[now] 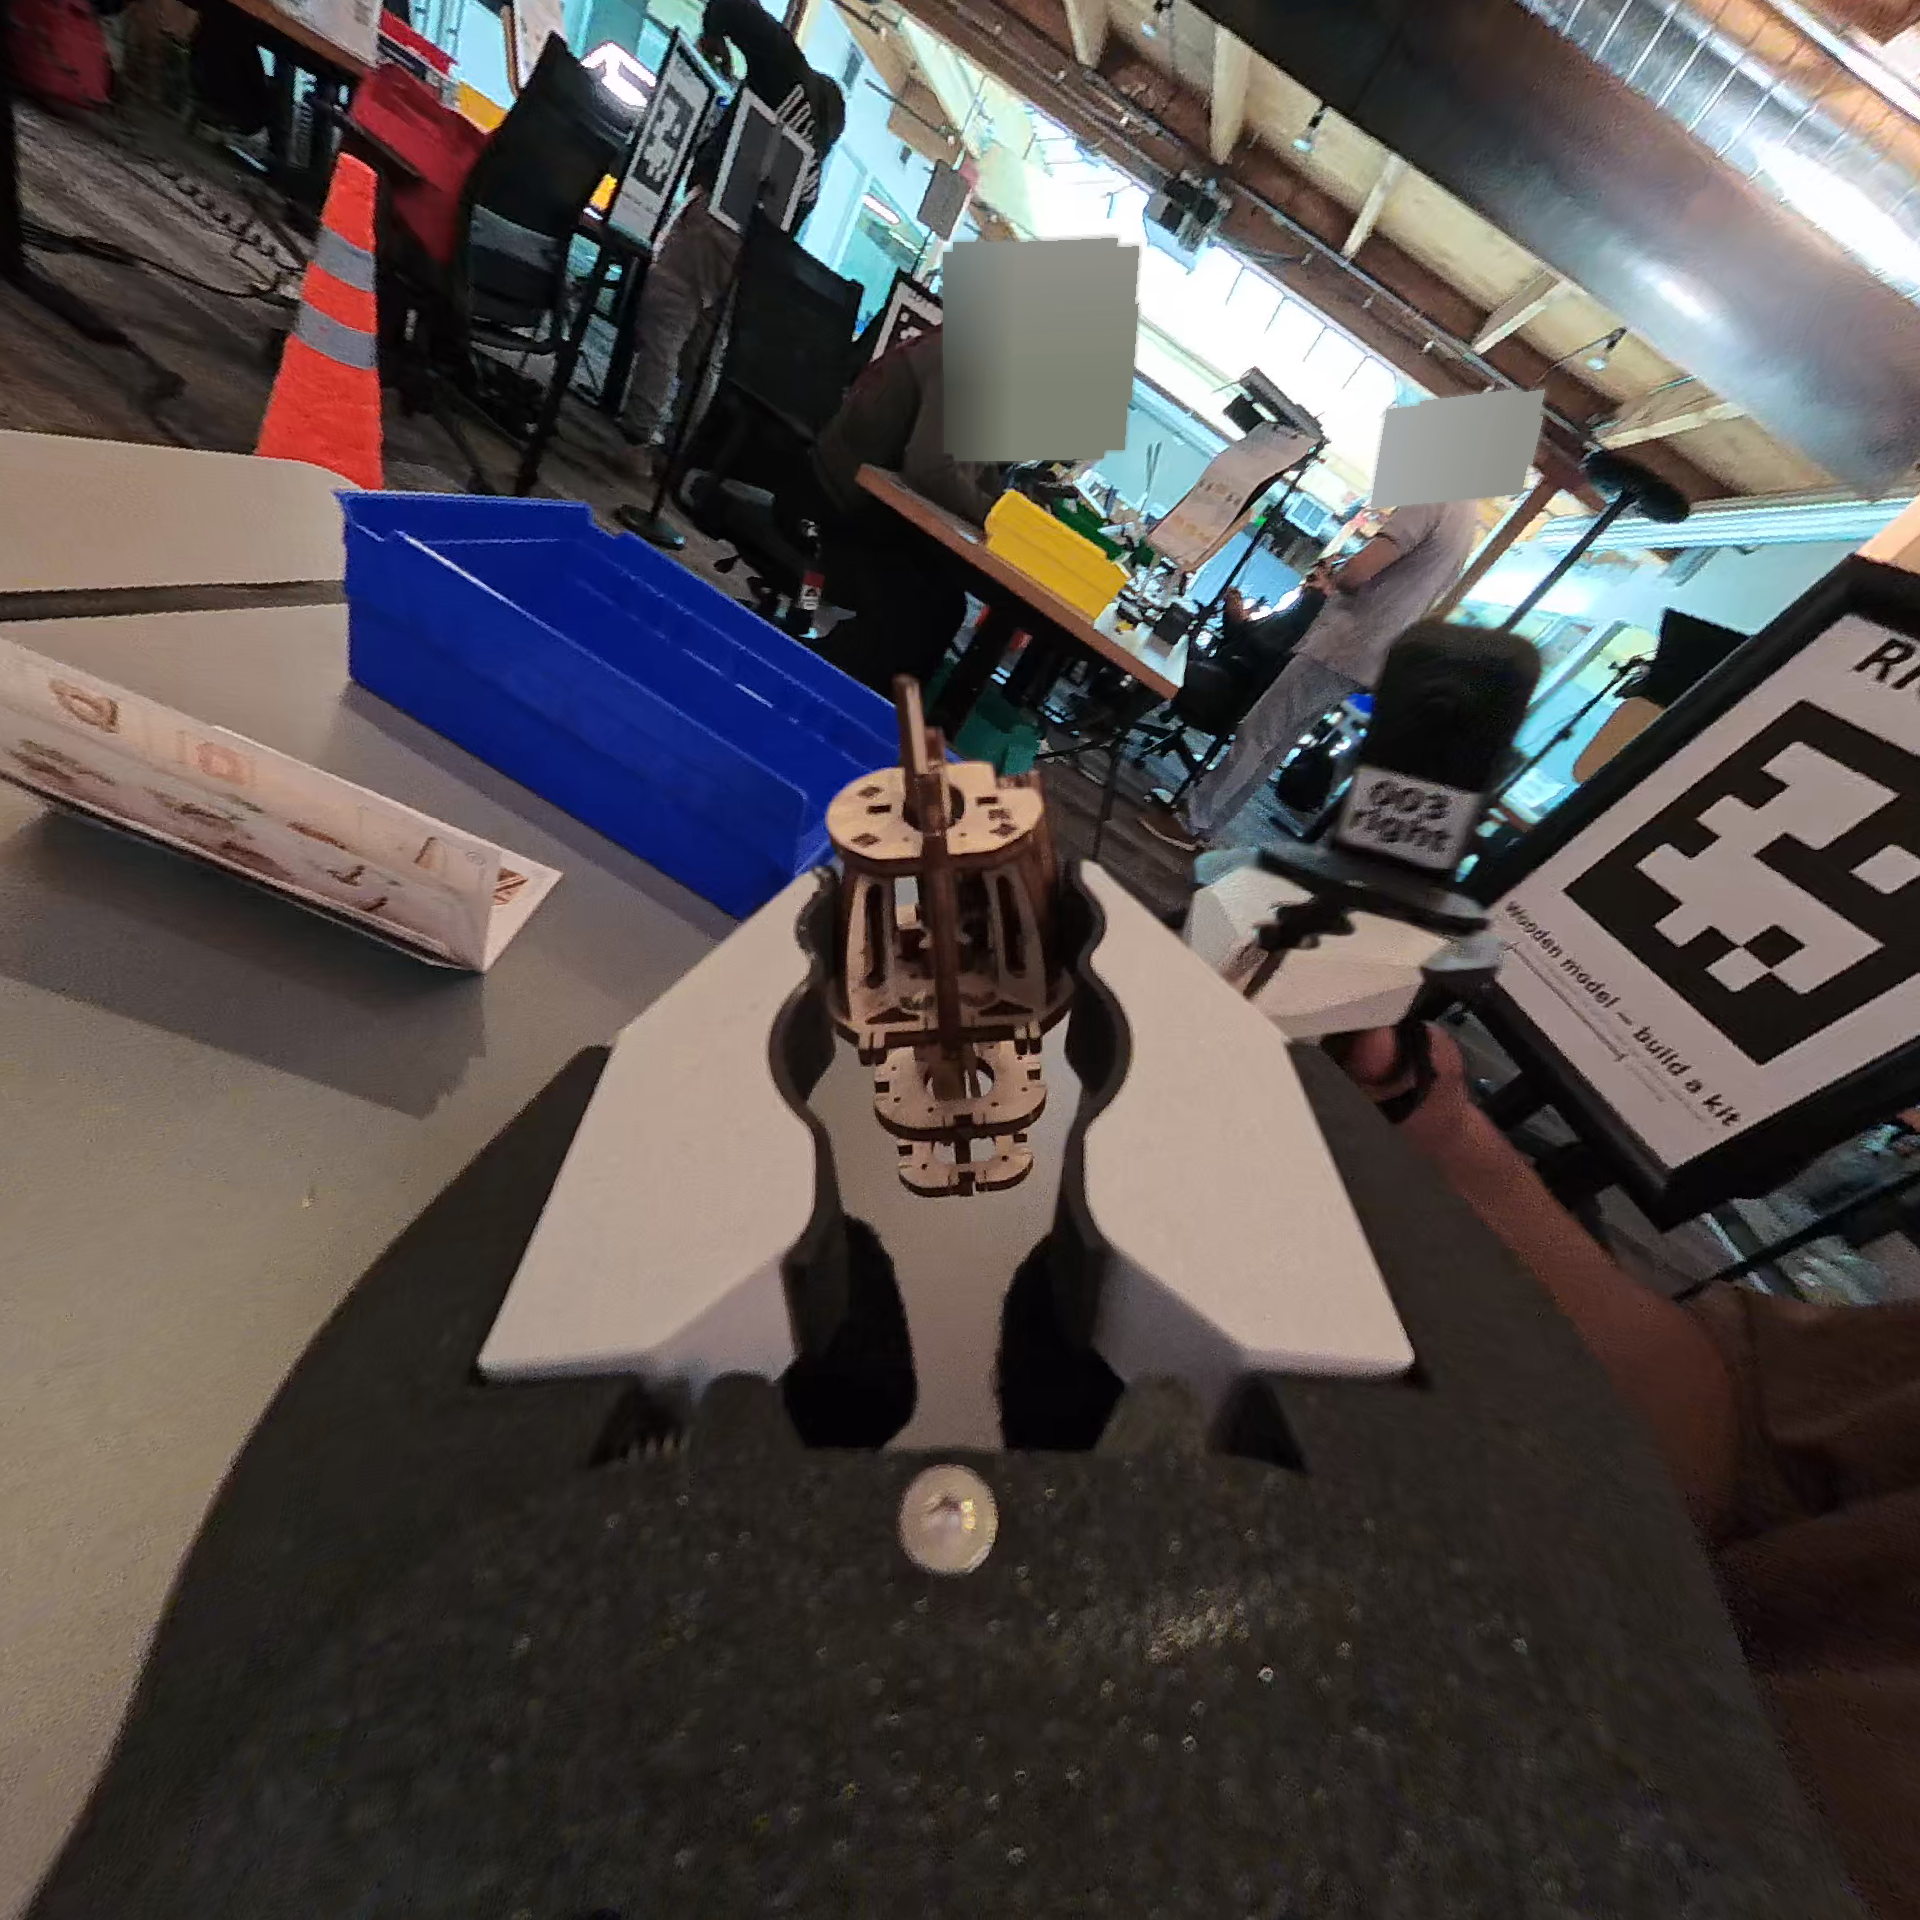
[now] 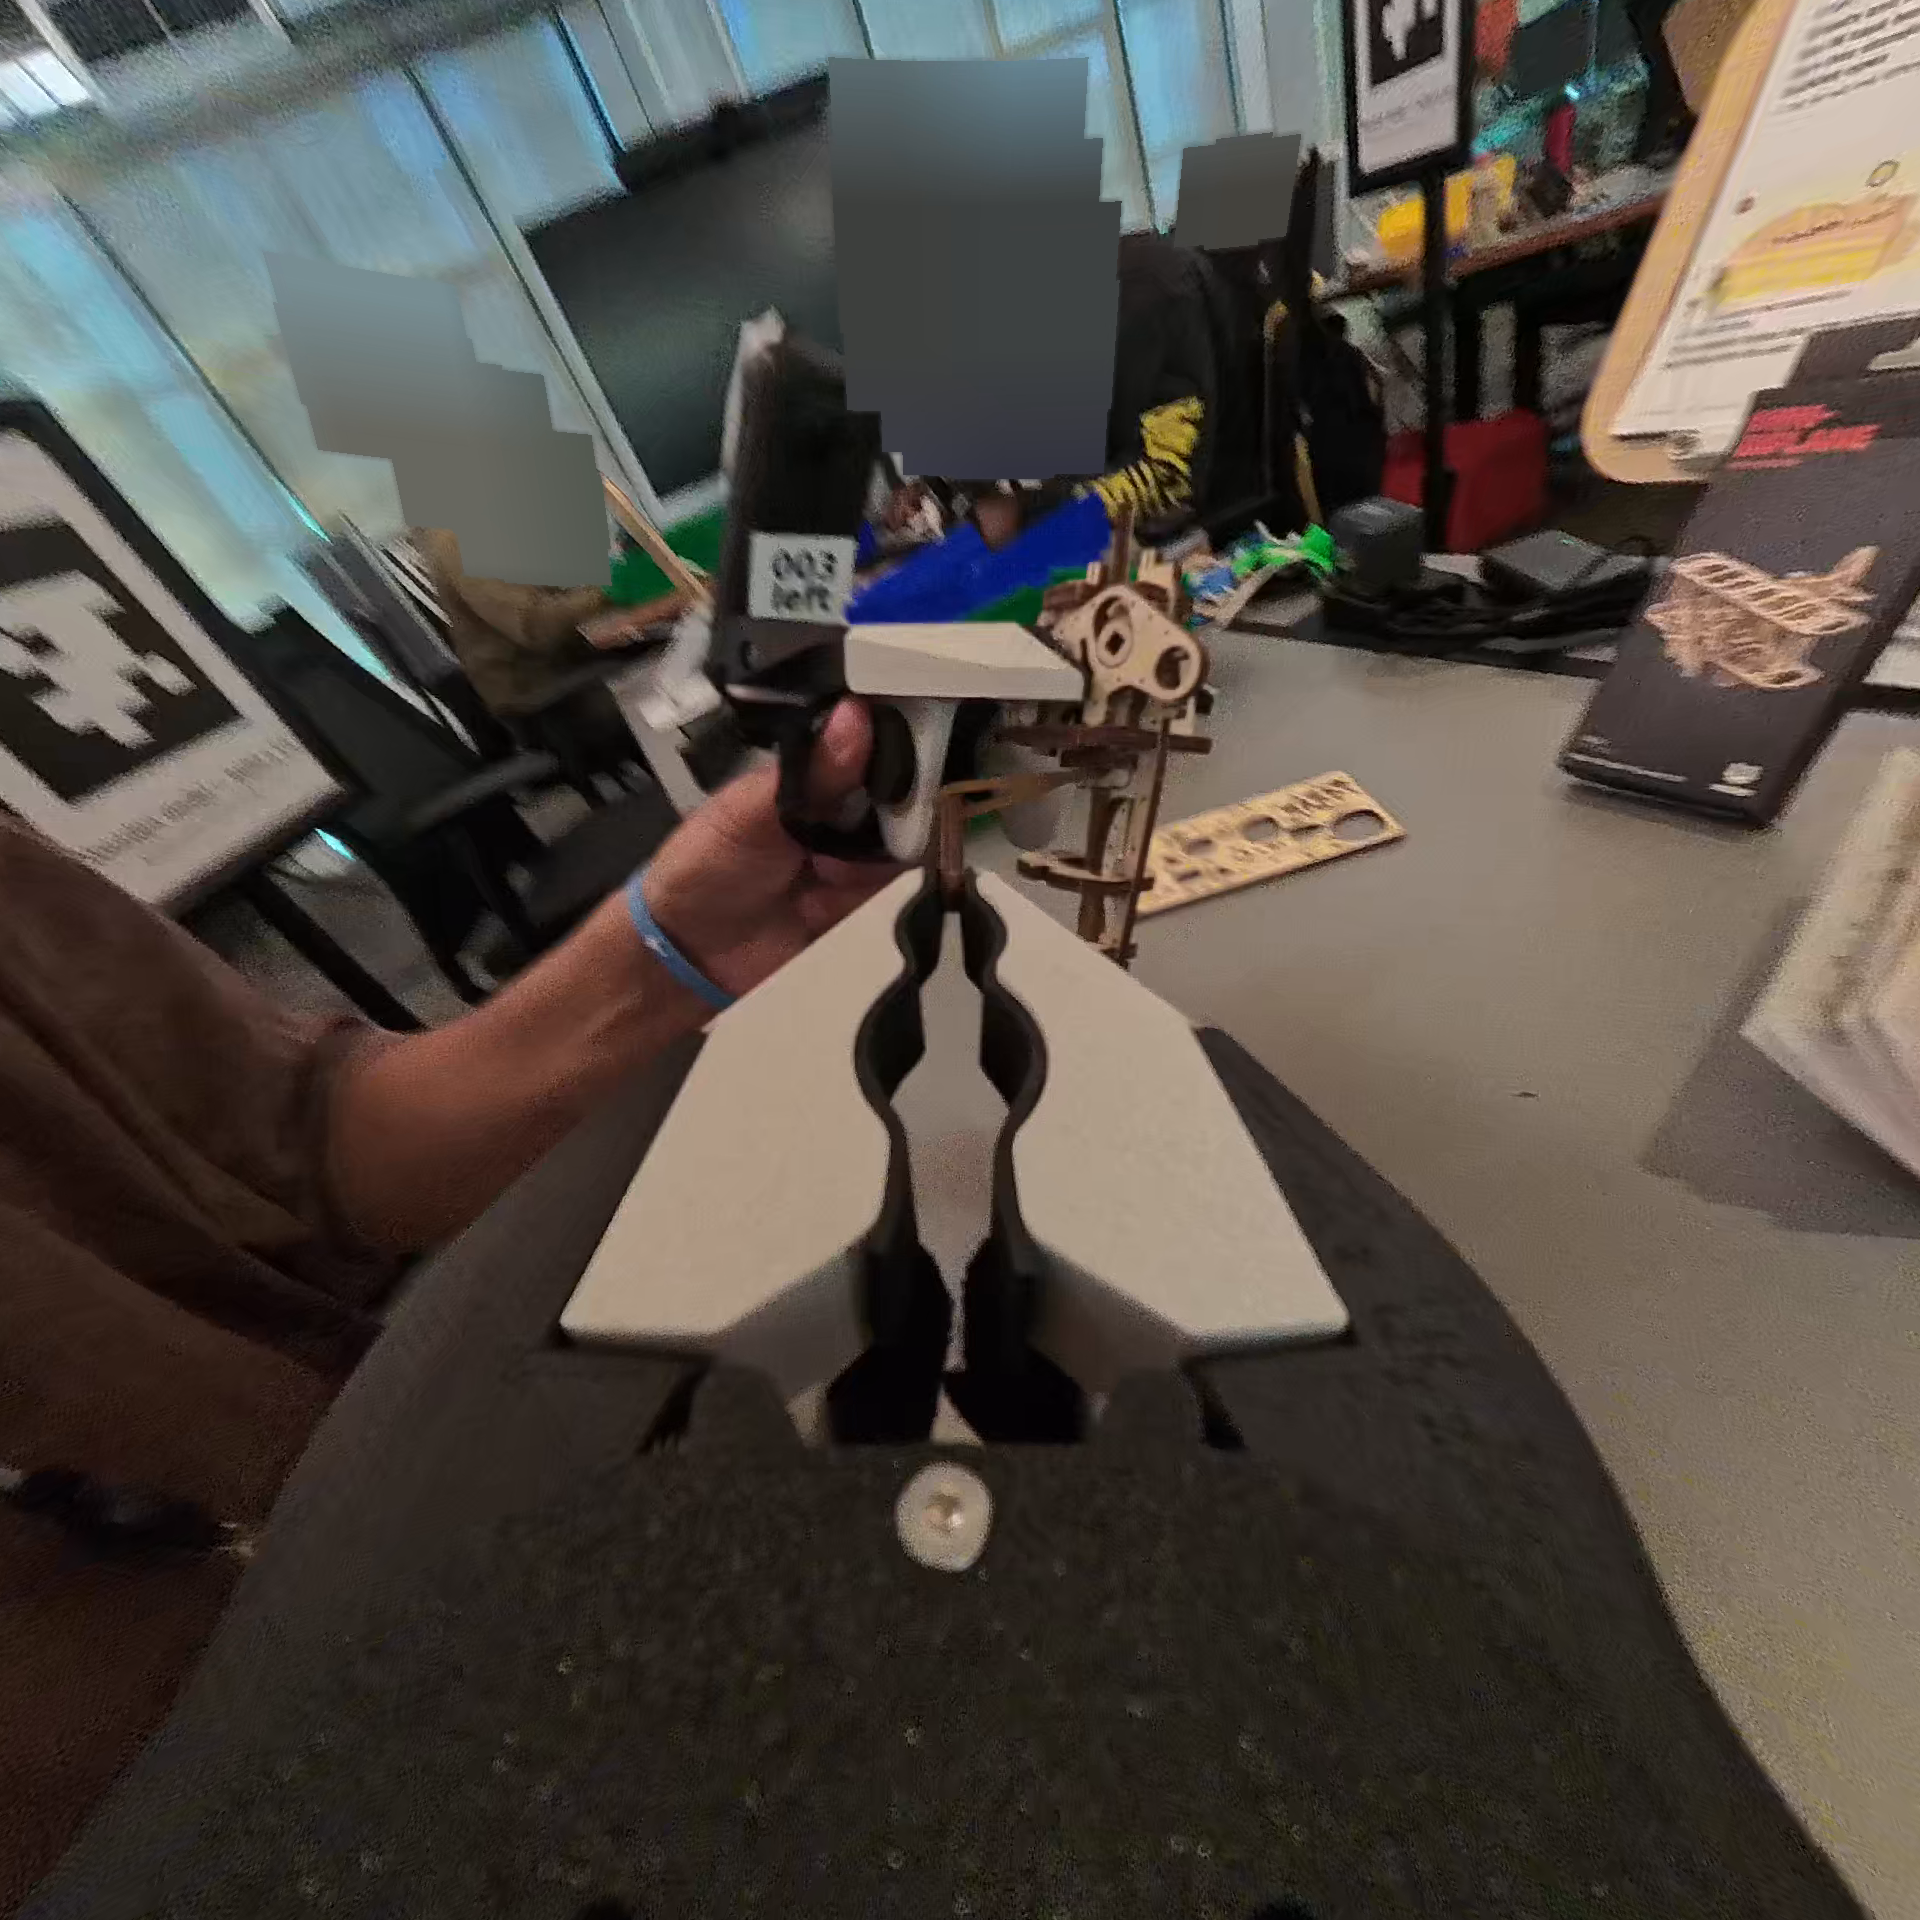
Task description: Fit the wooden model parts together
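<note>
My left gripper (image 1: 951, 914) is shut on the wooden model (image 1: 940, 966), a cage-like body of laser-cut plates with a thin shaft through it, held above the grey table (image 1: 208, 1143). In the right wrist view the left gripper (image 2: 956, 665) holds the model (image 2: 1127, 665) upright. My right gripper (image 2: 950, 888) is shut on a thin wooden part (image 2: 1003, 792) at its fingertips. The part's far end reaches toward the model's lower frame; I cannot tell if it touches. The right gripper also shows in the left wrist view (image 1: 1320, 956), just right of the model.
A blue bin (image 1: 582, 665) and a folded instruction sheet (image 1: 239, 821) lie left of the model. A punched-out wooden sheet (image 2: 1268, 831), a black kit box (image 2: 1745, 644) and a booklet (image 2: 1849, 997) are on the table. A framed marker sign (image 1: 1766, 894) stands right. My right fingertips sit around 7 centimetres from my left ones.
</note>
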{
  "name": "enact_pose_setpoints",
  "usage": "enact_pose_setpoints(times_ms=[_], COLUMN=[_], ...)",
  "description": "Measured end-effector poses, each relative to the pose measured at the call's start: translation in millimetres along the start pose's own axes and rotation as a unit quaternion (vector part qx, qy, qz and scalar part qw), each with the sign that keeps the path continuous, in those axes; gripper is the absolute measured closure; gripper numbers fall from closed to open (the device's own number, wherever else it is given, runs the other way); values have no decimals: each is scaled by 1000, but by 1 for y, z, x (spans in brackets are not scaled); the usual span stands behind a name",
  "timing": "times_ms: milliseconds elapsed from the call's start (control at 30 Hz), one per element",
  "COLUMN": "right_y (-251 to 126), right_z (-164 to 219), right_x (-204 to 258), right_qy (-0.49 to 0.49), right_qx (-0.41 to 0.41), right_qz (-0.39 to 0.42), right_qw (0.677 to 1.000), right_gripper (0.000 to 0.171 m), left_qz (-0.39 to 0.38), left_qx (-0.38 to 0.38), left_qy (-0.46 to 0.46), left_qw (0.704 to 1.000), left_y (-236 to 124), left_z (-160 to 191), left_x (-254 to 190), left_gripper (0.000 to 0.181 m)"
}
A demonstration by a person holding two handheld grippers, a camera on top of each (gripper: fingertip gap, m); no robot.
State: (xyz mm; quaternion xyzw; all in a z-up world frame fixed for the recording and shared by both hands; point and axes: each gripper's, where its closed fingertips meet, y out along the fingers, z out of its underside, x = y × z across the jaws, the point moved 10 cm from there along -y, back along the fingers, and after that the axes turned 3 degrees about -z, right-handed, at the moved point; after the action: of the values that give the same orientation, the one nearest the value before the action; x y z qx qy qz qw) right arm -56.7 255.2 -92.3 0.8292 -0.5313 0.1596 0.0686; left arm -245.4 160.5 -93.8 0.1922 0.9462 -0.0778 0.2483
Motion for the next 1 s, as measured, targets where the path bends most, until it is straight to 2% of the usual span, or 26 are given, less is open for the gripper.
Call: enact_pose_setpoints(times_ms=[133,233,700,1000], right_y=[17,27,47,55], right_z=[-16,-26,-52,-64], right_x=[9,16,26,33], right_qy=[-75,-108,-180,-163], right_qx=[135,219,360,446], right_qz=[105,129,166,148], right_qw=[982,961,900,868], right_gripper=[169,169,169,169], left_qz=[-15,-19,-8,1], left_qx=[19,20,29,47], left_qy=[28,40,78,125], left_qw=[999,999,996,991], left_y=[2,2,-1,-1], left_z=[0,-4,-6,-5], left_x=[-5,-9,-20,-29], left_gripper=[142,142,142,142])
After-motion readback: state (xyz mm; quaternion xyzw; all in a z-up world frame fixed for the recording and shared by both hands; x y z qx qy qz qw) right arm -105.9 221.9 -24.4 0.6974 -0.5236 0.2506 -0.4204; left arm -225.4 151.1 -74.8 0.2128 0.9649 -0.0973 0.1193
